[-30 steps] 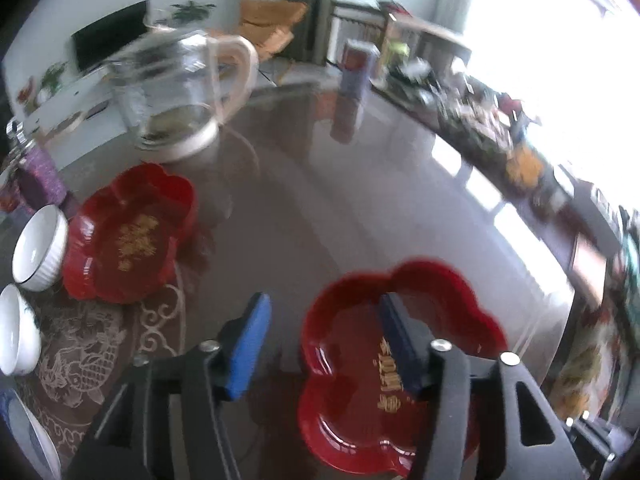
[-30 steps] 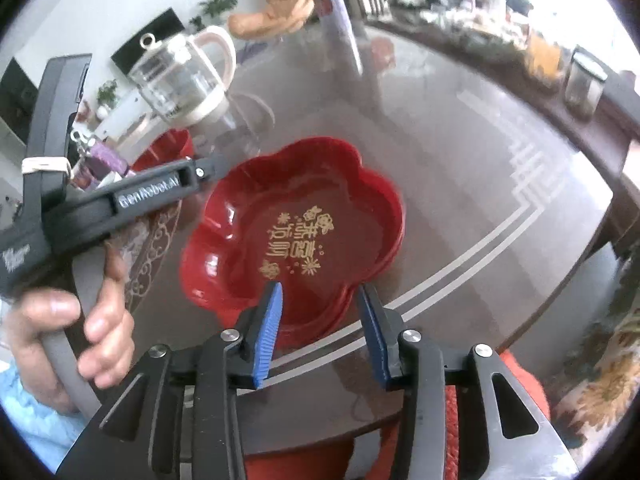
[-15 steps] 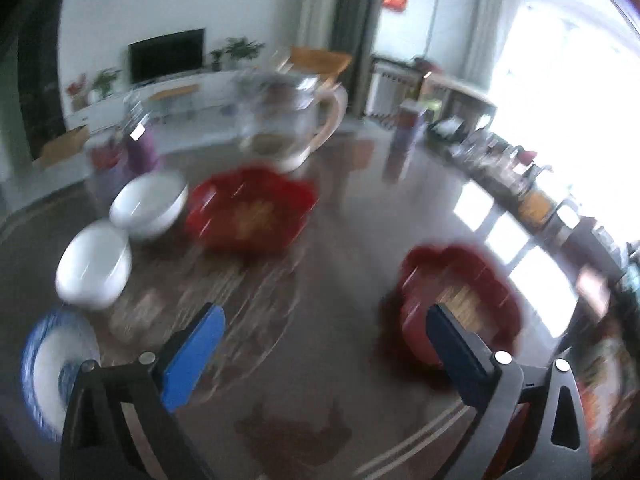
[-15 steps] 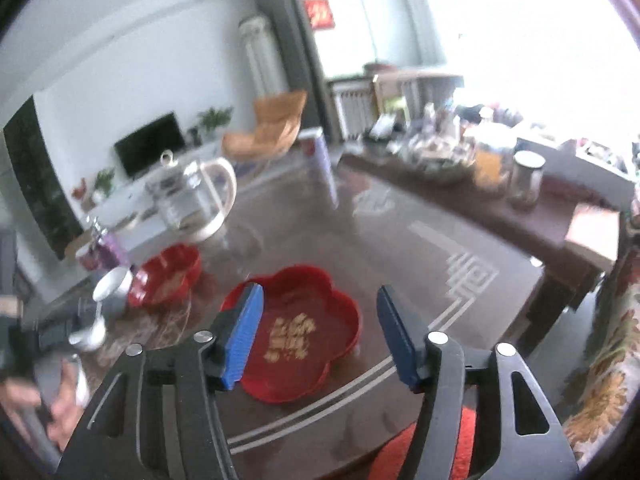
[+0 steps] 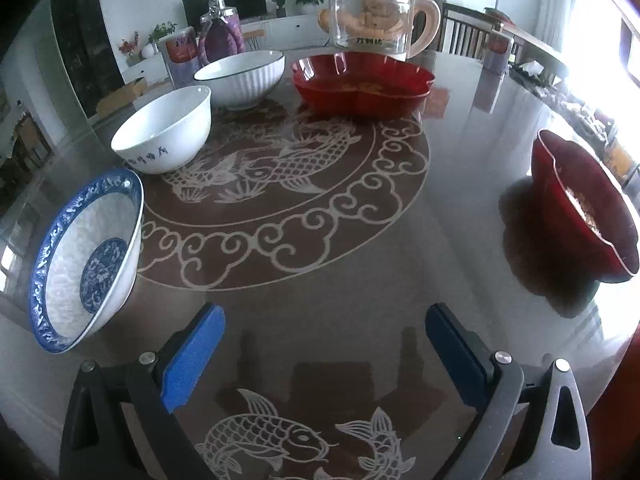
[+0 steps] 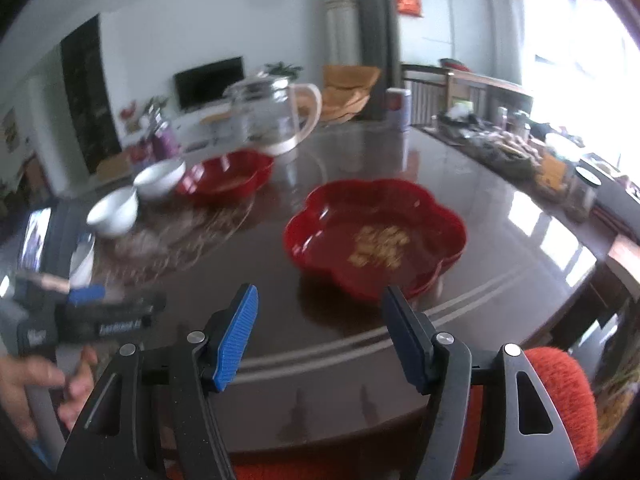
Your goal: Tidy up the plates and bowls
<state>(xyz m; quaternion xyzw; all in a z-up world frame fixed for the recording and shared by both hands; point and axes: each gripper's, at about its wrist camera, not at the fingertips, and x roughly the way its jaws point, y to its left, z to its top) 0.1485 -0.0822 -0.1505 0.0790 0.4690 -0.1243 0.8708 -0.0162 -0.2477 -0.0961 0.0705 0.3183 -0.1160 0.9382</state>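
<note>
Both tongs are being held open and empty: the left tongs near the patterned bowl at the counter's left edge, which may be tipped. Three bowls and two red plates are being counted; the second plate is sitting near the right edge, before the right tongs.

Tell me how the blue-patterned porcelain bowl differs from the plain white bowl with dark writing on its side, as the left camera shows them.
The blue-patterned porcelain bowl has a blue decorated rim and a blue medallion inside; the plain white bowl with dark writing is undecorated apart from its lettering. The patterned bowl stands nearest the camera, outside the table's fish design; the white one stands farther back, at that design's edge. Both are empty, upright and untouched.
</note>
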